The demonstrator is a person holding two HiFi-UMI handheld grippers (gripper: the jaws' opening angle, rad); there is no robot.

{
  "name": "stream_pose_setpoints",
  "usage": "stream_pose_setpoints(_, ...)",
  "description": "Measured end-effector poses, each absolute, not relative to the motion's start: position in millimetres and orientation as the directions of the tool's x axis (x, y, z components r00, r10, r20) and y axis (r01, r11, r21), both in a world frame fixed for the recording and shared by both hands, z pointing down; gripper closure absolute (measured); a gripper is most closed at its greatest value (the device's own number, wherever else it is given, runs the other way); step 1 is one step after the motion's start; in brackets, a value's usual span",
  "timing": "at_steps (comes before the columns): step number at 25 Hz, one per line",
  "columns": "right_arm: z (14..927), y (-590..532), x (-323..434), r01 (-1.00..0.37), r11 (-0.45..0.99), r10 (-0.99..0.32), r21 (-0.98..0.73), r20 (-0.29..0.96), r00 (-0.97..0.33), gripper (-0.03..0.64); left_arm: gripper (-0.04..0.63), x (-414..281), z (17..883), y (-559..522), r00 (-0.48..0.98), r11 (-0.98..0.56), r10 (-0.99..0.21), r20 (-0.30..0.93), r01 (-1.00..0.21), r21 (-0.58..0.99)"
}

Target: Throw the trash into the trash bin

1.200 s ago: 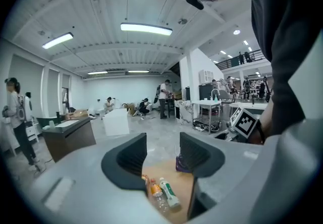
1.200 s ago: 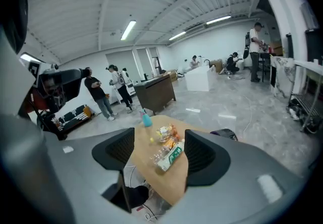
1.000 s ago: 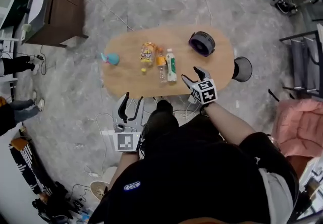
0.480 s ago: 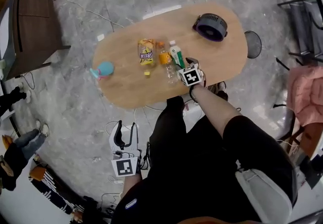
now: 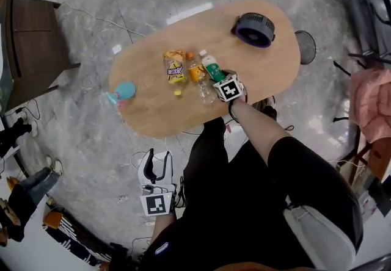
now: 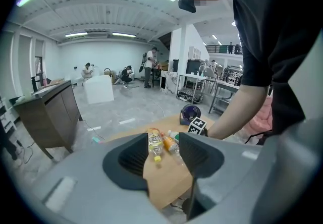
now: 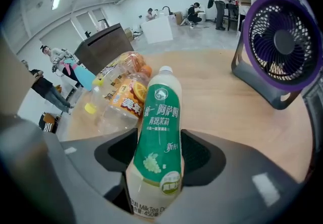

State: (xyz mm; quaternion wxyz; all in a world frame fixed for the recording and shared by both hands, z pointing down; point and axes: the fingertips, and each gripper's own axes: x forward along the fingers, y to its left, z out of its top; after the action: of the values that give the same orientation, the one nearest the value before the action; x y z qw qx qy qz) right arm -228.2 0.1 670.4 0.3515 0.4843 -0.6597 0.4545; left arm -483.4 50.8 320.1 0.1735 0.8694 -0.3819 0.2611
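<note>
A milk tea bottle with a green label lies on the oval wooden table. My right gripper is open with its jaws on either side of the bottle's lower half, close against it. Left of it lie an orange-label bottle, a yellow snack bag and a small yellow cap. My left gripper hangs open and empty below the table's near edge, over the floor, and looks toward the table.
A purple desk fan stands at the table's far right, close behind the bottle. A light blue object lies at the left end. A dark cabinet stands far left and a black stool to the right.
My right gripper has reached from the table's near edge to the green bottle, and the bottle now sits between its jaws. The left gripper has stayed low by the floor.
</note>
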Motion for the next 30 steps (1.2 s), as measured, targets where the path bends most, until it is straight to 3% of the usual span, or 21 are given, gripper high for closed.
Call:
stream_pose_setpoints(4, 640.9, 6.3, -216.9, -0.943, 0.157, -0.37, -0.293, 0.868, -0.331, 0.324, 0.41, -475.0, 318.4, 47.4, 0.585, -0.665, -0.568, 0.579, -0.741, 0.096)
stream_pose_setpoints(9, 534.1, 28.9, -194.1, -0.905, 0.222, -0.538, -0.362, 0.729, -0.424, 0.324, 0.413, -454.7, 310.4, 37.1, 0.623, -0.708, -0.548, 0.558, -0.7, 0.087)
stream_pose_setpoints(15, 424.9, 64.1, -79.9, -0.923, 0.102, -0.743, -0.37, 0.588, -0.318, 0.325, 0.416, -365.6, 299.1, 30.3, 0.695, -0.803, -0.482, 0.534, -0.594, 0.048)
stream_pose_setpoints(23, 464.4, 135.9, 150.4, -0.909, -0.177, -0.799, -0.377, 0.595, -0.091, 0.325, 0.417, -183.0, 326.0, 53.8, 0.734, -0.874, -0.394, 0.554, -0.485, 0.022)
stream_pose_setpoints(30, 496.1, 183.0, 268.4, -0.911, -0.224, -0.786, -0.347, 0.616, -0.041, 0.325, 0.423, -32.7, 354.6, 79.2, 0.777, -0.927, -0.306, 0.551, -0.375, 0.014)
